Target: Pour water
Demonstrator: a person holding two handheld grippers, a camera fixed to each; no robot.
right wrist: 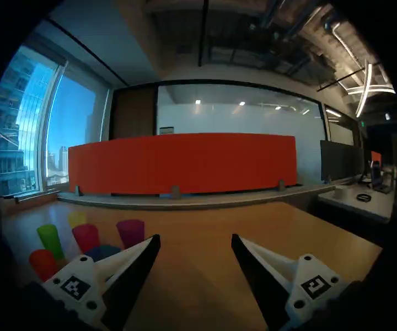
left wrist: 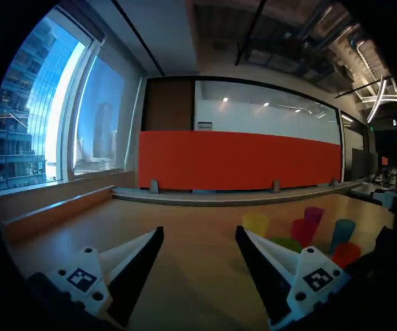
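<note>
Wooden table (left wrist: 105, 220), coloured cups (left wrist: 303, 229) clustered, left hand-held gripper (left wrist: 198, 229) and right hand-held gripper (right wrist: 194, 237) both spread, empty

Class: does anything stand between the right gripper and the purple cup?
Nothing visible does. The right gripper is open, and the purple cup stands just past one fingertip, off to the side, with only tabletop between them.

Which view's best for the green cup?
Right gripper view: the green cup stands upright and shows almost whole, with no finger in front of it. In the left gripper view, its top pokes out behind a finger of the left gripper; the rest is hidden.
</note>
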